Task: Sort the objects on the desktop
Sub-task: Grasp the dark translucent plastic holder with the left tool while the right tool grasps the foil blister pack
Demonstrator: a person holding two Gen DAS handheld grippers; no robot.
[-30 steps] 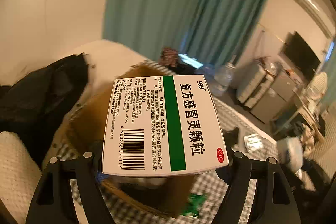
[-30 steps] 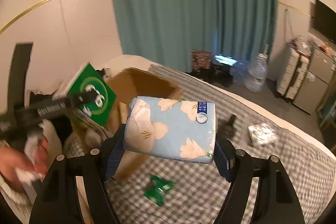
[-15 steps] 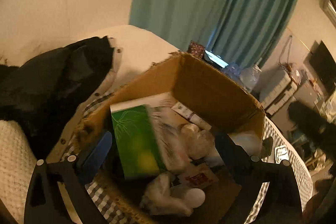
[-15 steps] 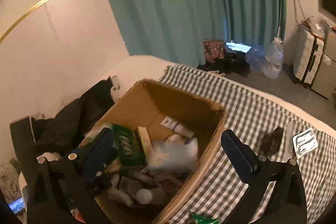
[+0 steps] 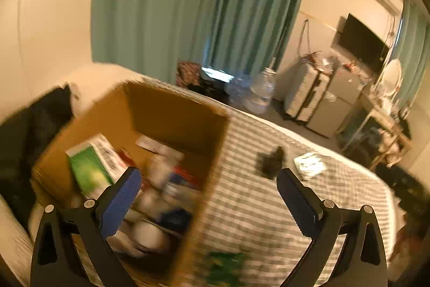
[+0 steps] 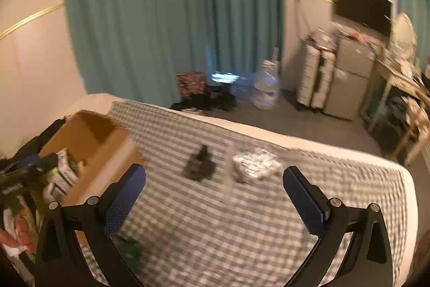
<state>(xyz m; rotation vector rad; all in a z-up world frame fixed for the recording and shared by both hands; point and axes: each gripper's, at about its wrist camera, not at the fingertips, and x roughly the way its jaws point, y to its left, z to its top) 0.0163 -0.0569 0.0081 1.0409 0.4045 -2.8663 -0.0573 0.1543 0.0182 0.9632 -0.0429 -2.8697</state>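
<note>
the left gripper hangs with its jaws spread wide and nothing between the blue pads. its left finger sits over the open cardboard box, its right finger over the checked bedcover; the box's near right wall runs down between the two. inside the box, just beyond the left pad, a green-and-white carton leans among blurred white and dark items too smeared to name. beyond the right finger a small dark object and a silvery flat pack lie on the cover, near each other. a green packet lies low between the jaws, beside the box.

the right gripper is likewise wide open and empty. the same dark object and silvery pack lie ahead between its fingers, on the bedcover. the box stands off to the left of the left finger, and the green packet lies near that finger's base.
</note>
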